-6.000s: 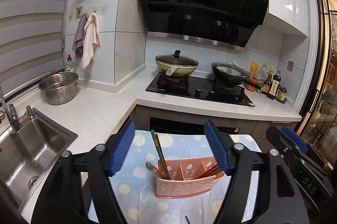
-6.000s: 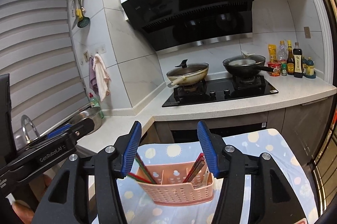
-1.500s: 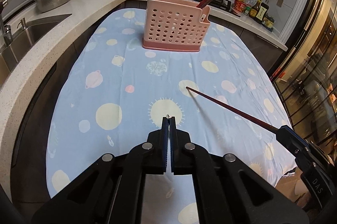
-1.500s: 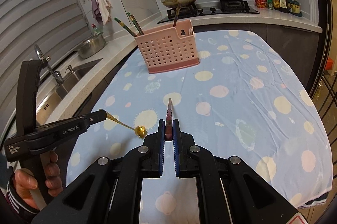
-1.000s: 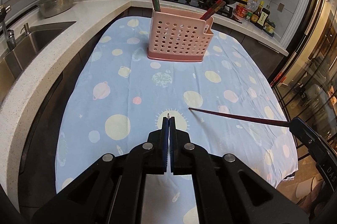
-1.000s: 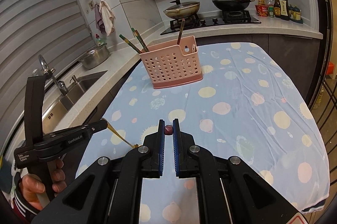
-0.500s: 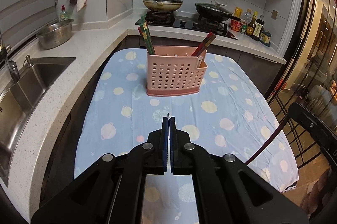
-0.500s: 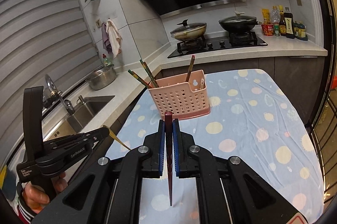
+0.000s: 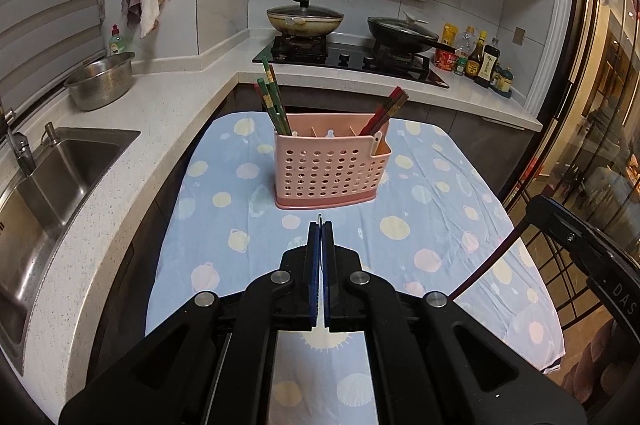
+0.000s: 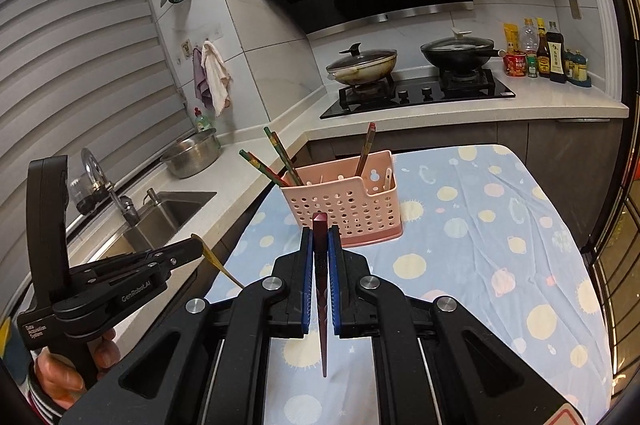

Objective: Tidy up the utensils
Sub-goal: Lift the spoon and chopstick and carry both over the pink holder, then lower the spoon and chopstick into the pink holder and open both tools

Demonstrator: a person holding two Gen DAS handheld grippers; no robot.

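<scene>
Presently, the left gripper (image 9: 320, 225) has its blue-padded jaws pressed together on a thin gold-coloured metal utensil (image 10: 218, 262); in the left wrist view only a sliver of that utensil shows at the jaw tips, while the right wrist view shows its gold shaft slanting toward 5 o'clock out of the gripper nose. Whether it is a spoon or some other utensil cannot be told.

The right gripper (image 10: 320, 233) is clamped on a dark red chopstick (image 10: 320, 289), which stands near vertical between the pads, its square butt at 12 o'clock just above the jaw tips and its tapered point at 6 o'clock. In the left wrist view the same chopstick appears at 4 o'clock as a thin dark line curving down from the right gripper.

A pink perforated plastic utensil caddy (image 9: 328, 165) stands upright on the pale blue planet-patterned cloth (image 9: 440, 225) covering the bench, at 12 o'clock from both grippers and apart from them. Green patterned chopsticks (image 9: 272, 101) lean out of its left compartment toward 11 o'clock; red chopsticks (image 9: 386, 111) lean out of its right compartment toward 1 o'clock.

At 9 o'clock lies a stainless steel sink (image 9: 60, 165); behind it sits a steel colander bowl (image 9: 100, 79).
</scene>
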